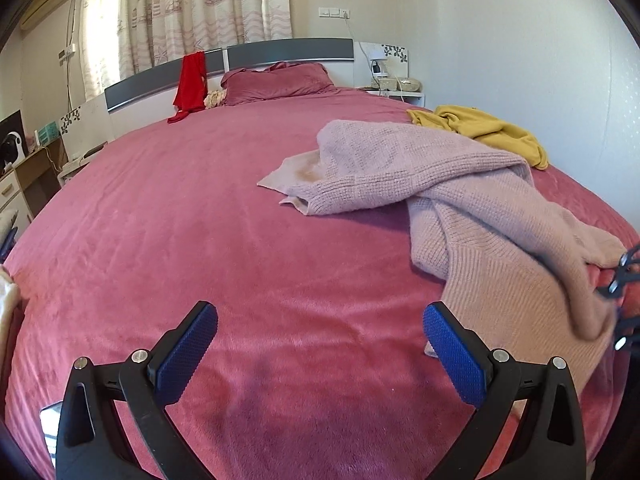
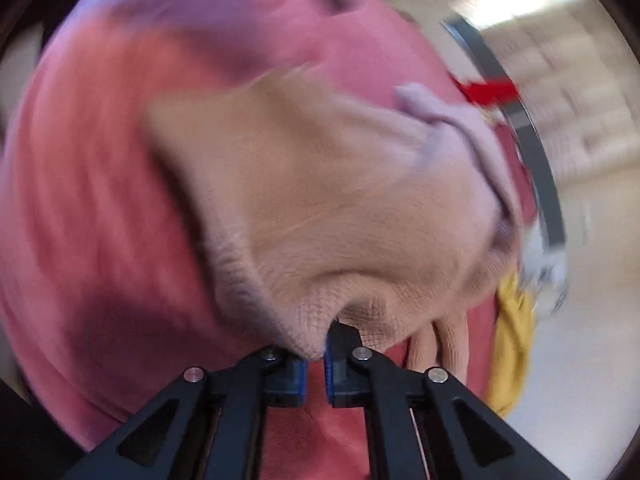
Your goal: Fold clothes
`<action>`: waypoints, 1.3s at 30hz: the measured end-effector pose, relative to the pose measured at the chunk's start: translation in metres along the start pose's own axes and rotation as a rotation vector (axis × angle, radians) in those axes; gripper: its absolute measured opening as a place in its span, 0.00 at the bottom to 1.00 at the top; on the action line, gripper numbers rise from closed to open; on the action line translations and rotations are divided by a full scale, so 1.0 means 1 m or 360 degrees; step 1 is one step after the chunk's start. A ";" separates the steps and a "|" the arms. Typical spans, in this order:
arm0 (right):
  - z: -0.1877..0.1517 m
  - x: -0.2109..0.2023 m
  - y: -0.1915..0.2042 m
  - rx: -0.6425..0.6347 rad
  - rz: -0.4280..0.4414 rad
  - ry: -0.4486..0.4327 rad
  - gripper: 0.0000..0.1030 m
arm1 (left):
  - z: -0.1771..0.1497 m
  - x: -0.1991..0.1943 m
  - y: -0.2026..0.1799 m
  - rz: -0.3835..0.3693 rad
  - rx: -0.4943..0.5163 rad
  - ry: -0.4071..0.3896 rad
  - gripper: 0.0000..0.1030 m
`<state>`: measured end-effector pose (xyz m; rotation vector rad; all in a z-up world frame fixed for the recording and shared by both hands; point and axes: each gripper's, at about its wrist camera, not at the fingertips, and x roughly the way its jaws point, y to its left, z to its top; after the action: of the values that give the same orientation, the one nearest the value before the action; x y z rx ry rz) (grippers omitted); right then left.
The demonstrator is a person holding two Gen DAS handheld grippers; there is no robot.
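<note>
Pink sweater (image 1: 472, 200) lay crumpled on the right half of the bed (image 1: 240, 240), running from mid-bed out to the right edge; one sleeve end pointed toward the middle. Rest of the pink blanket surface was bare: the whole left half and the near strip between the left gripper's fingers offered open room.

Left gripper (image 1: 320, 344) hovered over the near part of the bed, jaws spread wide, nothing between the blue pads (image 1: 456, 356). The sweater's near hem sat just beside the right-hand pad, apart from it as far as I could tell.

Right gripper (image 2: 316, 354) was closed on a fold of the sweater (image 2: 320, 200) near the right edge of the bed, knit pinched between the pads. Right wrist view was badly motion-blurred, so exactly which part of the sweater it held probably can't be settled. It also showed at the right rim of the left wrist view, against the sweater's edge.

Yellow garment (image 1: 488, 128) sat bunched at the far right edge of the bed, just beyond the sweater. Red garment (image 1: 191, 80) hung over the headboard (image 1: 292, 52) at the far edge, with a pillow (image 1: 276, 82) beside it. Nightstand (image 1: 400, 92) stood off the far right corner, desk (image 1: 28, 176) off the left edge.

No readable writing or labels; curtain (image 1: 192, 4) carried a ship print only.
</note>
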<state>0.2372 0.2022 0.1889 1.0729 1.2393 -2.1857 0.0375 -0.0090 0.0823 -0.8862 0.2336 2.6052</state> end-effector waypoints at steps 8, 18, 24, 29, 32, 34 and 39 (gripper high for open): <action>0.035 -0.103 -0.101 0.0855 0.0202 -0.0526 0.03 | 0.008 0.018 0.011 0.0018 -0.0087 0.0017 1.00; 0.075 -0.147 -0.180 0.1095 0.0188 -0.0767 0.03 | 0.036 0.039 -0.061 -0.0146 0.0256 -0.0177 1.00; 0.083 -0.142 -0.193 0.1078 0.0157 -0.0769 0.03 | 0.044 0.035 -0.074 -0.0308 0.0250 -0.0341 1.00; 0.082 -0.135 -0.210 0.1118 0.0136 -0.0771 0.03 | 0.036 0.036 -0.065 -0.0329 0.0247 -0.0320 1.00; 0.080 -0.128 -0.215 0.1158 0.0149 -0.0773 0.03 | 0.044 0.034 -0.069 -0.0351 0.0234 -0.0386 1.00; 0.079 -0.124 -0.218 0.1190 0.0165 -0.0775 0.03 | 0.053 0.034 -0.082 -0.0395 0.0287 -0.0425 1.00; 0.079 -0.118 -0.222 0.1188 0.0156 -0.0755 0.03 | 0.078 0.042 -0.102 -0.0457 0.0289 -0.0472 1.00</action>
<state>0.1308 0.2482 0.4253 0.7379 0.1503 -2.6678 0.0042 0.1181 0.1146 -0.4281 0.2371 2.3622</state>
